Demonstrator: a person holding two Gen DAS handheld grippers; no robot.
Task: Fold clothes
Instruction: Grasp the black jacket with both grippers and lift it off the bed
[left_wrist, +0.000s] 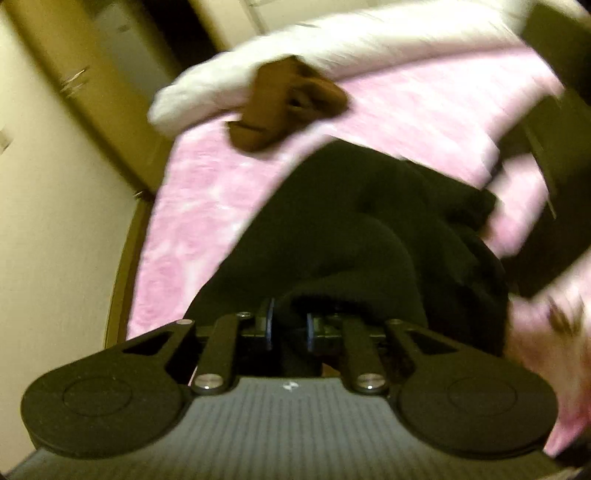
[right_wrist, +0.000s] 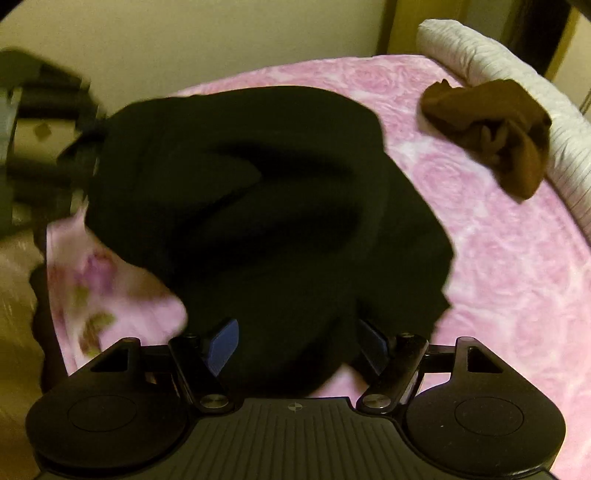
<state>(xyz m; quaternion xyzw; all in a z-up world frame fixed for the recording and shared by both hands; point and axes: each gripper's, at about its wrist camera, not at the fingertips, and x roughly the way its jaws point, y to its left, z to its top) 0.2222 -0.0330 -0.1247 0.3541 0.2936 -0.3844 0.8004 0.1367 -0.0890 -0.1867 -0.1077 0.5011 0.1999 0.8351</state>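
Observation:
A black garment (left_wrist: 351, 229) lies bunched on a pink rose-patterned bedspread (left_wrist: 192, 206). My left gripper (left_wrist: 290, 326) has its pads close together, with a fold of the black cloth pinched between them. In the right wrist view the same black garment (right_wrist: 240, 184) spreads over the bed. My right gripper (right_wrist: 297, 341) stands wide over the near edge. Its blue pads (right_wrist: 221, 343) are far apart and bare-faced, with black cloth lying between them. The left gripper shows there as a dark blur at the garment's left corner (right_wrist: 79, 147).
A crumpled brown garment (right_wrist: 491, 125) lies at the far right of the bedspread (right_wrist: 498, 258), against white striped bedding (right_wrist: 498, 66). A floral pink cloth (right_wrist: 110, 295) lies at the near left. Beyond the bed edge are a cream wall and a wooden door frame (left_wrist: 92, 92).

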